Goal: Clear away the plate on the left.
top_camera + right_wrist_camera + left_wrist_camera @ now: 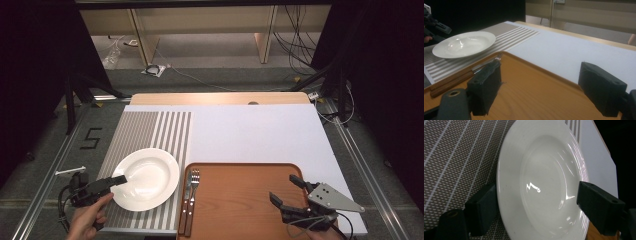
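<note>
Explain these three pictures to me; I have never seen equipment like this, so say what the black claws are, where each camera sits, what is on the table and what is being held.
There is no robot here. A person holds a hand tool with two black jaws in each hand.

The wide picture is taken from above the person, looking down at the table. The left gripper is at the lower left, the right gripper at the lower right.

The other two pictures come from small cameras that ride on each tool and look along its jaws.

On the table lie a striped mat with a white plate on it, and a wooden tray. A fork and a knife lie along the tray's left edge.

The left gripper's open jaws stand on either side of the plate's rim; they have not closed. The right gripper hangs open over the tray, holding nothing.
</note>
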`<state>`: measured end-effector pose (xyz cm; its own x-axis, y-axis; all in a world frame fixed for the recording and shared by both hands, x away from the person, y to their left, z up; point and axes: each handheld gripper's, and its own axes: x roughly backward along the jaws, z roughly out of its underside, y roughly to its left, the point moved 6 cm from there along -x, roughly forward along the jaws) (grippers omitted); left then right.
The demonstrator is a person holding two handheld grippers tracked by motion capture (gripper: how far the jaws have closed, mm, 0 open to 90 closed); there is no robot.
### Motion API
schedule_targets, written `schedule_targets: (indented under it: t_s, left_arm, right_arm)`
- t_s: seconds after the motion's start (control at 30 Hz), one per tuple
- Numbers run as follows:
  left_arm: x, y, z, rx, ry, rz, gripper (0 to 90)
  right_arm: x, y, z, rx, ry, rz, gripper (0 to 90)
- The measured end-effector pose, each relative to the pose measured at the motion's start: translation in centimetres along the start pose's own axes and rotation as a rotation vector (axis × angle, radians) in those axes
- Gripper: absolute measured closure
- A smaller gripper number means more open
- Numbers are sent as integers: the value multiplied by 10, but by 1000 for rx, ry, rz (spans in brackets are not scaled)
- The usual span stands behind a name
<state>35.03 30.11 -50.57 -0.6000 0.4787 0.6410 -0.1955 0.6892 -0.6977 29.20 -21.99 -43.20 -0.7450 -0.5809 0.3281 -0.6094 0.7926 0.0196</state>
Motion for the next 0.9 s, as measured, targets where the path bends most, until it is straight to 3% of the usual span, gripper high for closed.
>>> schedule_targets:
  t_s: [0.17,0.3,0.47,0.57,0.63,0.9]
  left_arm:
    - [-3,4,5,94,12,31,193]
    - [-6,5,9,116,19,16,212]
    - [-9,2,19,188,32,64,258]
    - [-11,3,21,219,24,65,277]
    - [-13,5,23,264,27,68,304]
    - [-21,4,32,344,33,69,391]
  right_arm:
    - [0,0,0,-2,-5,-1,196]
    - [0,0,0,-3,-2,0,196]
    - [0,0,0,-2,-3,0,196]
    - [0,1,0,-4,-3,-2,197]
    - [0,1,0,3,-1,-4,196]
    - [0,1,0,2,4,0,197]
